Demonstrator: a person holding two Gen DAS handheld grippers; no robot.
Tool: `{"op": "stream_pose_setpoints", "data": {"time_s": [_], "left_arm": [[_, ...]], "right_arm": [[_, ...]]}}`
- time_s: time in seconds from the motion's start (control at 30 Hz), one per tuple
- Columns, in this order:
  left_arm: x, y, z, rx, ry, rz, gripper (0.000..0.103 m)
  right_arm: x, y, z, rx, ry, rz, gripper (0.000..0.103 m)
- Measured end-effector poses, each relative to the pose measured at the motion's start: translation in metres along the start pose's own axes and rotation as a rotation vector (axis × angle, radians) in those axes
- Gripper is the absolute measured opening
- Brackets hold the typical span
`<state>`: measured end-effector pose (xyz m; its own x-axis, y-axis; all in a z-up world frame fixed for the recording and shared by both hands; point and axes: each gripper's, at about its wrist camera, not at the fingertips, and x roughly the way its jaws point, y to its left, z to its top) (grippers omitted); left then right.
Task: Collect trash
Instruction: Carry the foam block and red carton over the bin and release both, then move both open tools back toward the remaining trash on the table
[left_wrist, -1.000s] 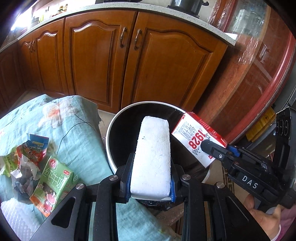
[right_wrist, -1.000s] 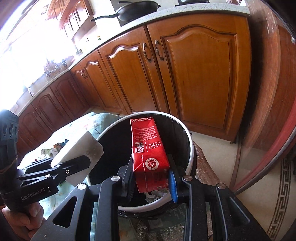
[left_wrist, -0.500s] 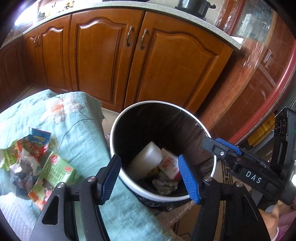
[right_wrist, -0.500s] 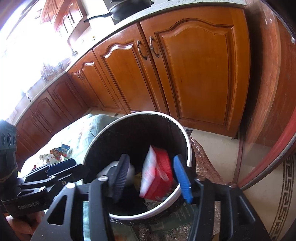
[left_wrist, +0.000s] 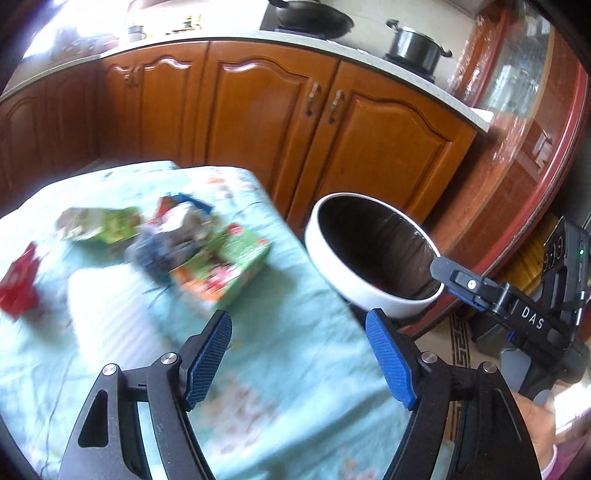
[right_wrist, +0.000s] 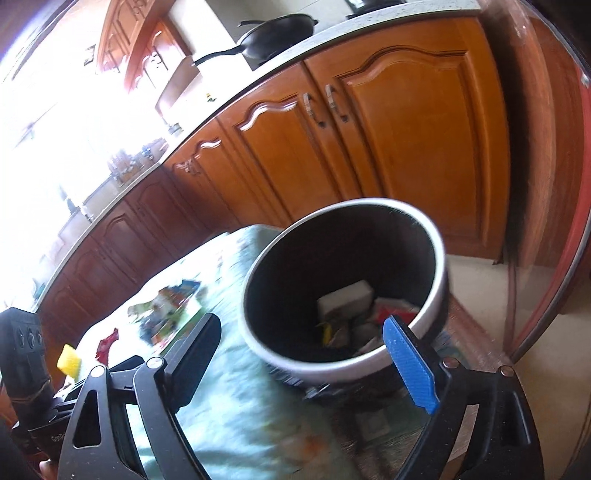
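Both tongs, left (left_wrist: 298, 356) and right (right_wrist: 308, 356), now gape empty; white foam block (right_wrist: 345, 297) and red carton (right_wrist: 397, 308) lie inside the white-rimmed bin (right_wrist: 258, 332).

Both grippers are sitting wide open right now, nothing between the fingers. The left gripper (left_wrist: 299, 358) is pointing forward with its blue pads (left_wrist: 391, 363) spread apart. The right gripper (right_wrist: 303, 358) is gaping too, and the person's right hand (left_wrist: 535, 424) is gripping its handle.
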<state>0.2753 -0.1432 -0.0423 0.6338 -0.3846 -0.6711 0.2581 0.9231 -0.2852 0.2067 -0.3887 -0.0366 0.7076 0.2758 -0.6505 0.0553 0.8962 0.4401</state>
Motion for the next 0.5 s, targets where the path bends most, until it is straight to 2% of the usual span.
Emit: {"op": "stream_pose_setpoints", "data": {"time_s": [0.23,0.5], "left_arm": [[-0.05,0.033,-0.022,-0.049,-0.039,0.047,0.075],[-0.083,0.074,-0.032,-0.13,-0.055,0.094,0.075]], "right_arm": [[0.005,0.038,-0.024,-0.027,0.047,0.06,0.091],[0.019,0.08,-0.042,-0.087,0.097,0.105,0.091]]}}
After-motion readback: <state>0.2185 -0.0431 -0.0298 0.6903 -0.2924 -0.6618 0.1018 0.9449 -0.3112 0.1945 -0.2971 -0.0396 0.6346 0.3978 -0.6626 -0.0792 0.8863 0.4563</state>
